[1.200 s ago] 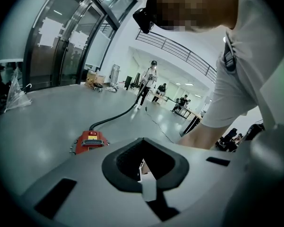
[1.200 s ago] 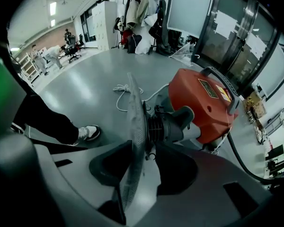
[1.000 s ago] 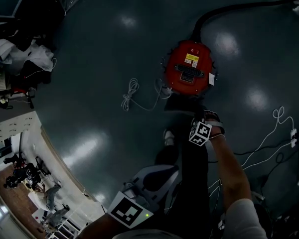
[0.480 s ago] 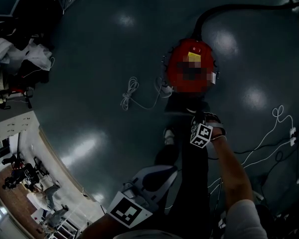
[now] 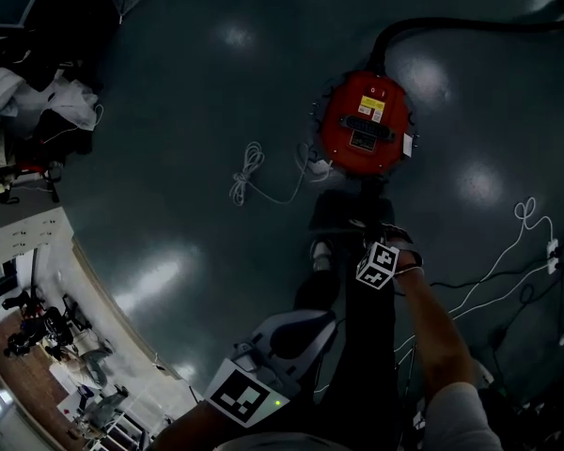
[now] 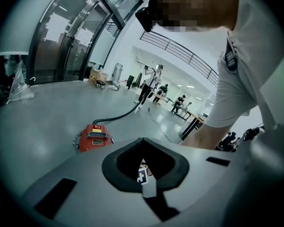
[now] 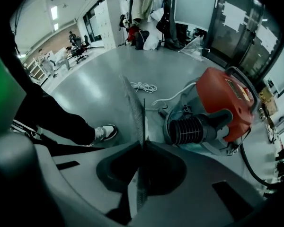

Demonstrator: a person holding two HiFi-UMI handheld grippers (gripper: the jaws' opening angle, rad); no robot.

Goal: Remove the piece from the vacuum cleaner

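Left tongs, right tongs: seemingly together

I'm looking into a big open-plan workspace, part office and part lab, with a polished grey floor, tall glass walls, lockers, a coat rack and people at desks.

Open floor left of and above vacuum cleaner. Hose bars its upper right. White cord lies near its left, shoe near below. Cables litter right side, clutter far left.
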